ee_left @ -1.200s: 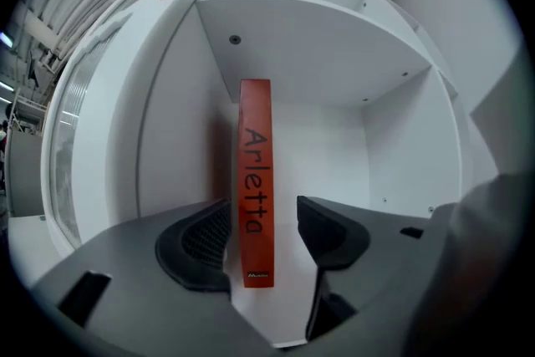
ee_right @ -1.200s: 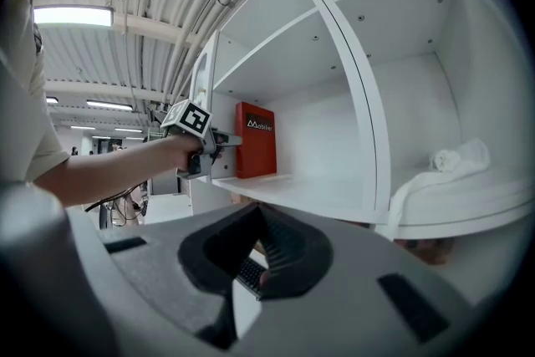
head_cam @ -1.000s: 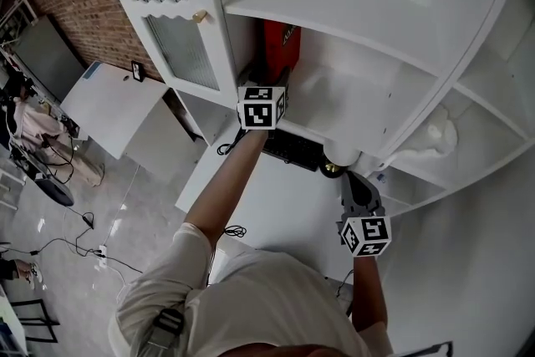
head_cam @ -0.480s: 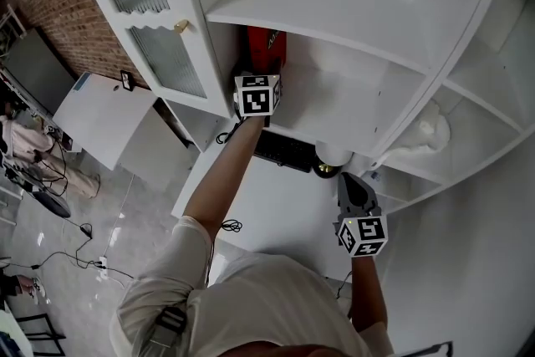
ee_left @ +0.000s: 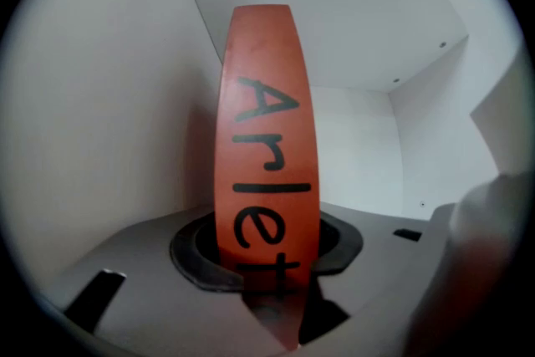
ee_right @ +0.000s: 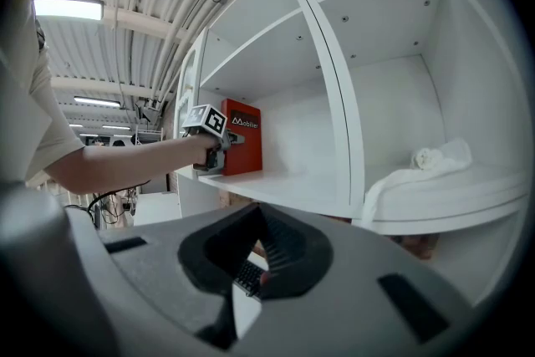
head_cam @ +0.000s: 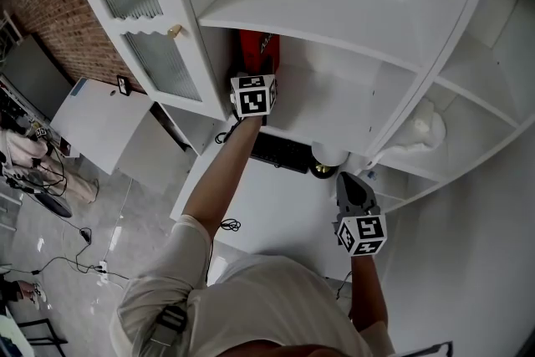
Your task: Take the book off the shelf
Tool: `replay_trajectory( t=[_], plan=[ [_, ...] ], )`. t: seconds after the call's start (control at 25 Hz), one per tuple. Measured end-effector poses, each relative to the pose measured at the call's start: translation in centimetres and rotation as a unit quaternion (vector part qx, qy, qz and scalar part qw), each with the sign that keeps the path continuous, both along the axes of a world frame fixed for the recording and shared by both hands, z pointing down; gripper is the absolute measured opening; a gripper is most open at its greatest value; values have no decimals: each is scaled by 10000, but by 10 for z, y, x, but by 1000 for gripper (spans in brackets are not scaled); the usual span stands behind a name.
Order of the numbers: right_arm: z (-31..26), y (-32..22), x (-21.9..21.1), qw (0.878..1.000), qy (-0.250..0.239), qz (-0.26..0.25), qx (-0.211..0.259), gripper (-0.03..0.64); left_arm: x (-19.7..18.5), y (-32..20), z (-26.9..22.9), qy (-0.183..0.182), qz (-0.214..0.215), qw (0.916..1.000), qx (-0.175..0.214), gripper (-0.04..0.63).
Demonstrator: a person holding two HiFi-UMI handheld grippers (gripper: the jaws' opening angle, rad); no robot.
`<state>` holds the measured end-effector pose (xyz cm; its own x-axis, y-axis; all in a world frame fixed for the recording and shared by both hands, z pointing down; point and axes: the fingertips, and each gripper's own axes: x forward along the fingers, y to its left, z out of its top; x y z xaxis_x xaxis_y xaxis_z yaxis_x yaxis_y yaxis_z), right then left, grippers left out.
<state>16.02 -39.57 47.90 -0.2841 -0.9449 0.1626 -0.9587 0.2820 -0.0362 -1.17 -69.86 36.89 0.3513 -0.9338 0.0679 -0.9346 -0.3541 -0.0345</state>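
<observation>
One red book [head_cam: 257,53], one white shelf [head_cam: 334,109]

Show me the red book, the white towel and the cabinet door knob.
red book [ee_left: 267,138], left gripper view, middle of its spine.
white towel [ee_right: 436,156], right gripper view, its bunched upper end.
door knob [head_cam: 175,31], head view, the knob's round face.

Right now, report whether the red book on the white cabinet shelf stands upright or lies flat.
Upright. The red book stands on end on the white shelf, its black-lettered spine vertical in the left gripper view.
</observation>
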Motion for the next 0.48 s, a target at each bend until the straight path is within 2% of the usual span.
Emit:
replay_trajectory(
  t=[0.48],
  plan=[
    [-10, 6, -15, 9996, 62, -238, 122, 2, -10, 53, -5, 20, 294, 9995, 59, 147]
  ],
)
